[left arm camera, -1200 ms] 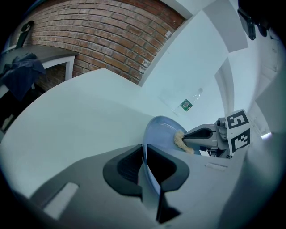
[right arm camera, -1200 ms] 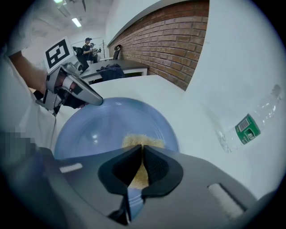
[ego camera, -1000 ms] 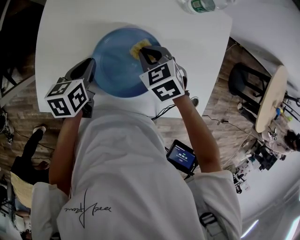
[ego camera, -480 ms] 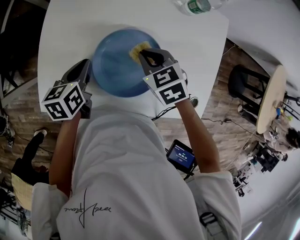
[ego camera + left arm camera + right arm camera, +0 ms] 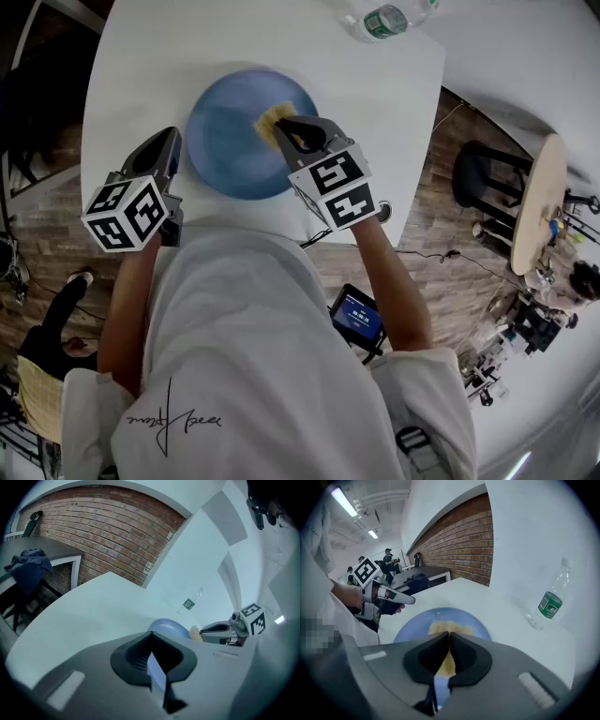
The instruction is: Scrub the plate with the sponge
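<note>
Clenching the yellow sponge [image 5: 449, 627] in the right tool [image 5: 284, 124] on the blue plate [image 5: 230, 145], gripping its rim with the left tool [image 5: 174, 137].

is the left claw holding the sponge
No, the sponge is pinched in the right claw, on the plate.

A round, shallow blue plate [image 5: 225, 141] lies flat and right way up on the white table [image 5: 141, 56]. A pale yellow, crumpled sponge [image 5: 270, 118] rests on its inner surface, toward 1 o'clock from centre, pinched in the right gripper [image 5: 284, 126].
</note>
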Motion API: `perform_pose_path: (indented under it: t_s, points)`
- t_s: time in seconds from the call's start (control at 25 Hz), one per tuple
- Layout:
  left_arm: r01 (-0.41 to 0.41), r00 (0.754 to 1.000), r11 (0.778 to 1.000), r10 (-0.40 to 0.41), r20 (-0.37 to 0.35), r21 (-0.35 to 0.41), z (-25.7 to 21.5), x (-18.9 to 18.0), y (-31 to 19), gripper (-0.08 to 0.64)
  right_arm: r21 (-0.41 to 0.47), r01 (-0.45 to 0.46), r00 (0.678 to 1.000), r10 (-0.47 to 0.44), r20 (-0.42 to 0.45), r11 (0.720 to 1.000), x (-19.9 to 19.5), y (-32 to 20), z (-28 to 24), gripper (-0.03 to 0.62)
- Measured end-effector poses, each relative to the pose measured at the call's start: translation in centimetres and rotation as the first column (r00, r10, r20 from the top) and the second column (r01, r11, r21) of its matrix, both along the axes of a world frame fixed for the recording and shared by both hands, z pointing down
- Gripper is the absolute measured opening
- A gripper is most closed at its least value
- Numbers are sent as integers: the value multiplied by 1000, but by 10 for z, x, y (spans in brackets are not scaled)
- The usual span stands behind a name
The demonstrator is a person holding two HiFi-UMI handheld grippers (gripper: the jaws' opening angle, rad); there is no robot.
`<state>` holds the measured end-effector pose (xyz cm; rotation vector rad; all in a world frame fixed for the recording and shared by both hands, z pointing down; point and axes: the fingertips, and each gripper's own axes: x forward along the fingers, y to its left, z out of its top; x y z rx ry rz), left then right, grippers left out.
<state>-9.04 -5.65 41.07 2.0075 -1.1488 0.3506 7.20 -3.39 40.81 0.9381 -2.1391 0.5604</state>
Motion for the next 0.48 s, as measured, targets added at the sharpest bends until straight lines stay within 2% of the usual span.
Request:
perform_pose_path:
  t_s: [0.28,0.48]
  points:
    - [-5,999,999,7,-32,46,-24,8,7,14,26,26,998,-28,59,999,-11,16,-26,17]
    - [15,998,996,-10,-61,87,-32,15,6,14,48,28,994,-33,108,998,-5,20,-35,17]
